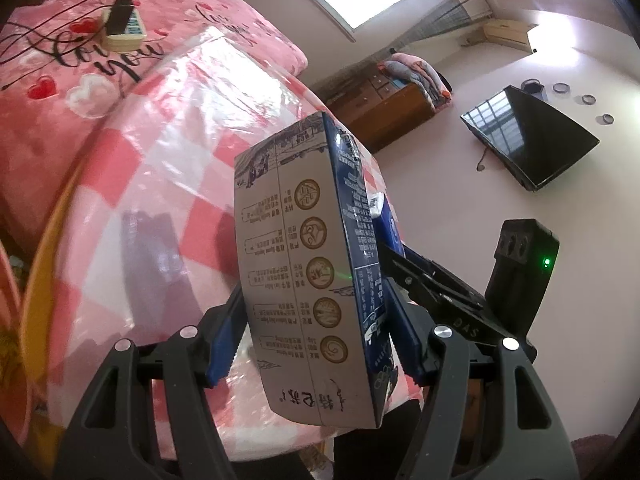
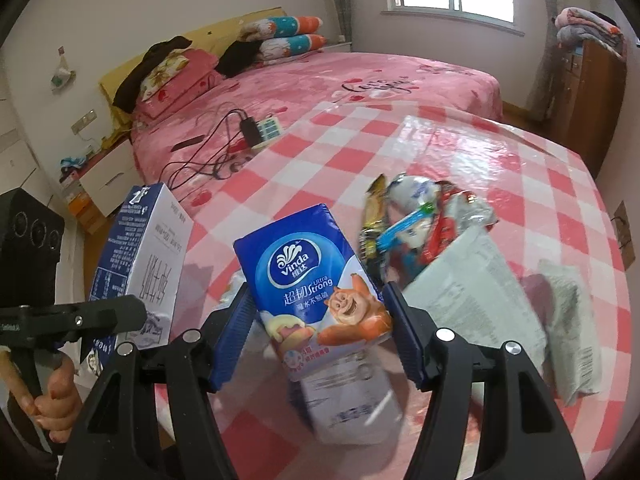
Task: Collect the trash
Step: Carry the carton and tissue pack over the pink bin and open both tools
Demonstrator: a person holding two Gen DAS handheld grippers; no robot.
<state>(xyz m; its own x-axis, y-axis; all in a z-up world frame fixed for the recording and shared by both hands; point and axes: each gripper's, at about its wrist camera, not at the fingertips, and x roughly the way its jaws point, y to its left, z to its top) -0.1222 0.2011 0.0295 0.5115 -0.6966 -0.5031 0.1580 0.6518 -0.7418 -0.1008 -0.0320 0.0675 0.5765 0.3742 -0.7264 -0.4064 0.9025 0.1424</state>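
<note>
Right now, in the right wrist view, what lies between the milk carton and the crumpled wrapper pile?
The blue Vinda tissue pack, held by the right gripper, sits between the milk carton and the wrapper pile over the checked tablecloth. The right wrist view shows this.

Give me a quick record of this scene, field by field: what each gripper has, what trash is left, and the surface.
left gripper: shut on milk carton, held off the table
right gripper: shut on tissue pack
trash left: crumpled wrappers, grey mailer bags
surface: table with pink checked cloth
background: bed beside the table
</note>
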